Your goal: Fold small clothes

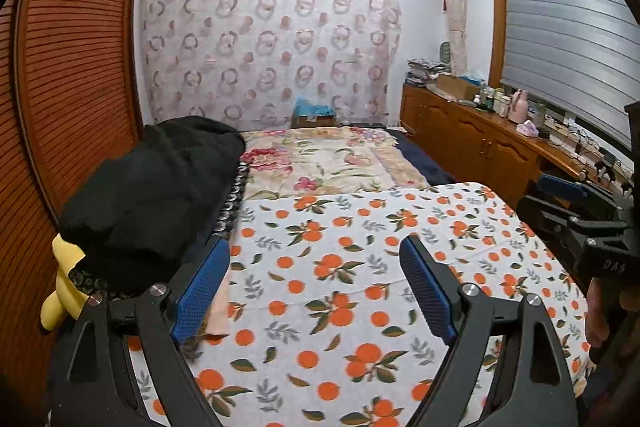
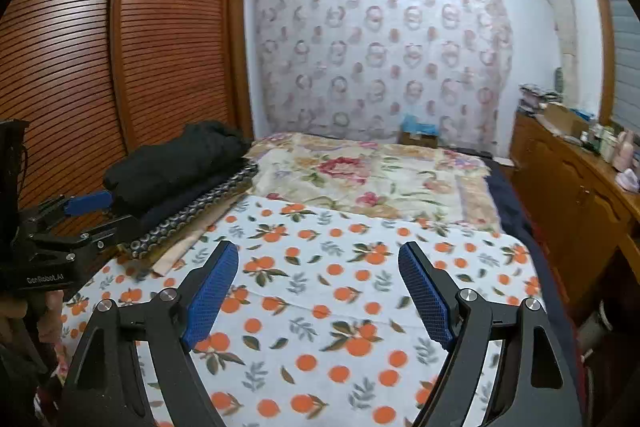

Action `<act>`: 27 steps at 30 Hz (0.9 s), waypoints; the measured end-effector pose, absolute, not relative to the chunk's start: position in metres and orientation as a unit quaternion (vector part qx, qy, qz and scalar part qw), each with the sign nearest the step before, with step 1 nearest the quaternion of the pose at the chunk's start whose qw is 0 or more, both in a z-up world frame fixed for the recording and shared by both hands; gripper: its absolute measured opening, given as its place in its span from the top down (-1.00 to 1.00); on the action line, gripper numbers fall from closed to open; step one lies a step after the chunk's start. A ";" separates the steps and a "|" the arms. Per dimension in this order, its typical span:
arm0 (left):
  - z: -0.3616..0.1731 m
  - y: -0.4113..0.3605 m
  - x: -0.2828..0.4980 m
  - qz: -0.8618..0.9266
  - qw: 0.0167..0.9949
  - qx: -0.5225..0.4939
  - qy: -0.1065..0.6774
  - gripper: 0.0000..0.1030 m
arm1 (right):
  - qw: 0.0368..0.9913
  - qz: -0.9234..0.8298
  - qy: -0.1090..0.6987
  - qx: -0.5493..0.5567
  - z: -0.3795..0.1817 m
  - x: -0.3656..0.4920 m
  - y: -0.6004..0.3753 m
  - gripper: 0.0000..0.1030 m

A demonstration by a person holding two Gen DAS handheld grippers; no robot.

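A stack of folded clothes lies at the bed's left edge, topped by a black garment (image 1: 152, 195) over a dark patterned one (image 1: 234, 195); it also shows in the right wrist view (image 2: 176, 159). My left gripper (image 1: 316, 279) is open and empty above the orange-print cloth (image 1: 340, 267), just right of the stack. My right gripper (image 2: 320, 287) is open and empty over the same cloth (image 2: 360, 291). Each gripper shows at the edge of the other's view: the right one (image 1: 568, 203), the left one (image 2: 76, 215).
A floral blanket (image 1: 332, 159) covers the far bed. A slatted wooden wardrobe (image 2: 120, 47) stands left, a wooden cabinet (image 1: 480, 135) with bottles right. A yellow object (image 1: 60, 279) lies under the stack. A cardboard box (image 1: 314, 117) sits by the curtain.
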State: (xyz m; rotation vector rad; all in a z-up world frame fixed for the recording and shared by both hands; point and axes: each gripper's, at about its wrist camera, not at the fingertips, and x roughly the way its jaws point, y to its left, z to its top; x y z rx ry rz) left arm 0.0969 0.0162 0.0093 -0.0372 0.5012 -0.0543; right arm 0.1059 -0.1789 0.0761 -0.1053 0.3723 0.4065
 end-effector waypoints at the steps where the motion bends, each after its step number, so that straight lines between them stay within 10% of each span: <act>1: 0.013 0.013 0.096 -0.029 0.969 -0.018 0.246 -0.69 | 0.963 0.191 0.183 -0.051 0.079 0.101 -0.179 -0.63; 27: 0.074 -0.002 0.050 -0.007 0.983 -0.011 0.182 -0.69 | 0.982 0.143 0.125 -0.011 0.082 0.034 -0.181 -0.79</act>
